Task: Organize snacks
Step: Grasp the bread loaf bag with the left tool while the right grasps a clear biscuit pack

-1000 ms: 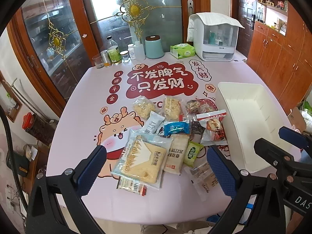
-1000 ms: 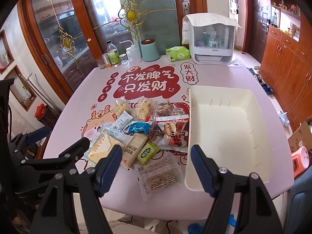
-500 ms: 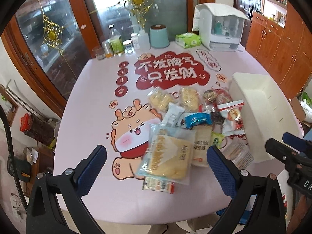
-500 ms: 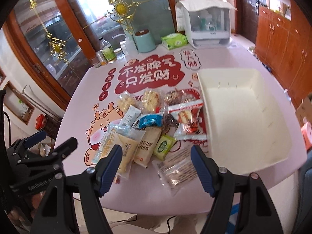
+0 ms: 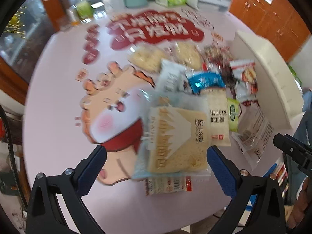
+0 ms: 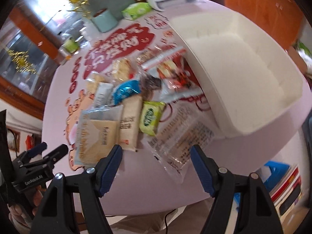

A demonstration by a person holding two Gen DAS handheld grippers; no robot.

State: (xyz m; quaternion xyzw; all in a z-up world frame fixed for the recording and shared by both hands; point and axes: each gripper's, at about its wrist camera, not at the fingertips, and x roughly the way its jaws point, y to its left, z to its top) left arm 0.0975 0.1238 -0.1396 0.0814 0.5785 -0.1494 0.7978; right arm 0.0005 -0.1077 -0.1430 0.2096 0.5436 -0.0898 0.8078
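Both grippers have dropped closer to the snack pile beside the white rectangular plastic bin (image 6: pixel 243 74). Left gripper (image 5: pixel 156 167), jaws spread, frames the clear-wrapped square toast packet (image 5: pixel 175 138); right gripper (image 6: pixel 156 165), jaws spread, frames the transparent printed wrapper (image 6: pixel 181 142).

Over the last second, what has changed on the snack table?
Both claws dropped closer: the left claw toward the toast packet, the right claw toward the clear packet. Both are open and hold nothing. Snacks and the white bin haven't shifted.
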